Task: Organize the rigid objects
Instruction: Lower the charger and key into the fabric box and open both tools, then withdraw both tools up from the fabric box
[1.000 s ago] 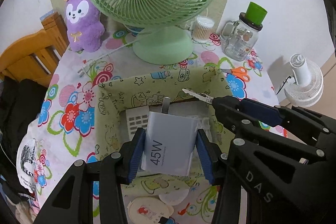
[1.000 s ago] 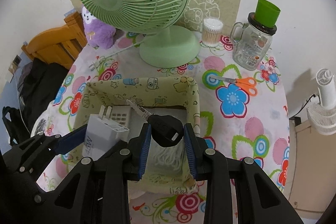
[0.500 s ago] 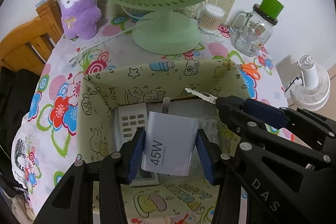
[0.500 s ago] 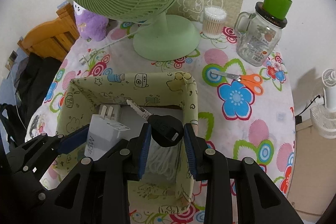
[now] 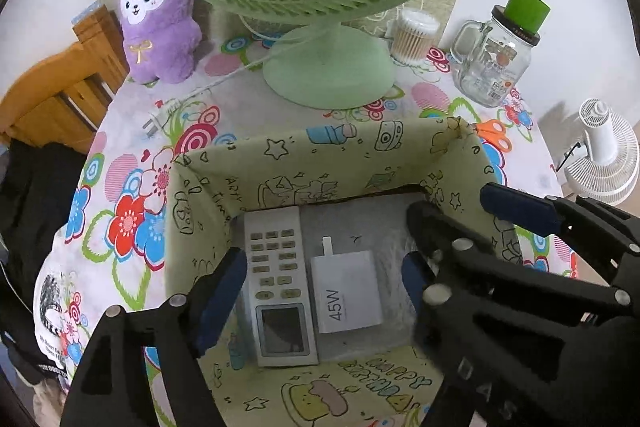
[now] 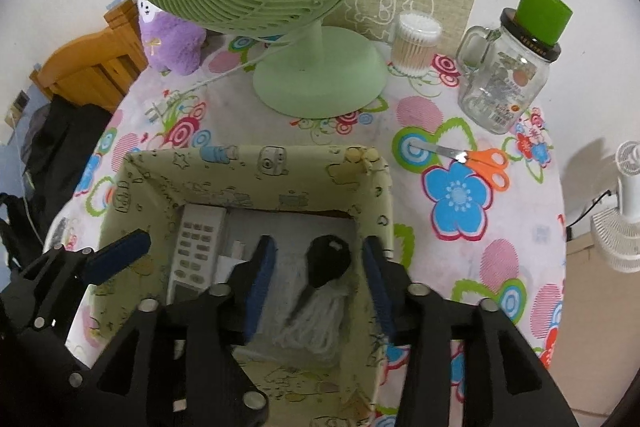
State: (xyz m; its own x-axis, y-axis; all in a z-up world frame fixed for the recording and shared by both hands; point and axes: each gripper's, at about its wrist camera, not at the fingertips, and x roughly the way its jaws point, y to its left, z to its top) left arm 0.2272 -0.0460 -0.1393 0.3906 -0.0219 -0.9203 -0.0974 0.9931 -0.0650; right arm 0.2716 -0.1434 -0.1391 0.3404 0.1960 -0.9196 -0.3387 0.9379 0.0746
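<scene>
A green patterned box (image 5: 320, 147) stands on the flowered cloth. On its floor lie a white remote (image 5: 276, 287) and, beside it, a white 45W charger (image 5: 346, 295). My left gripper (image 5: 320, 287) hangs over them with its jaws opening; the charger lies loose between the fingers, untouched. In the right wrist view the box (image 6: 248, 155) also holds a black-headed key (image 6: 330, 261), resting on a bundle of white yarn (image 6: 316, 319). My right gripper (image 6: 318, 279) is opening around the key without pressing it. The remote (image 6: 198, 243) shows at the left.
Behind the box stand a green table fan (image 5: 324, 67), a purple plush toy (image 5: 160, 23), a tub of cotton swabs (image 6: 416, 43) and a glass jar with a green lid (image 6: 508, 79). Orange scissors (image 6: 476, 159) lie right of the box. A wooden chair (image 5: 52, 95) is at the left.
Both grippers sank a little into the box and opened. The charger left the left fingers and lies flat beside the remote. The key dropped from the right fingers onto the yarn.
</scene>
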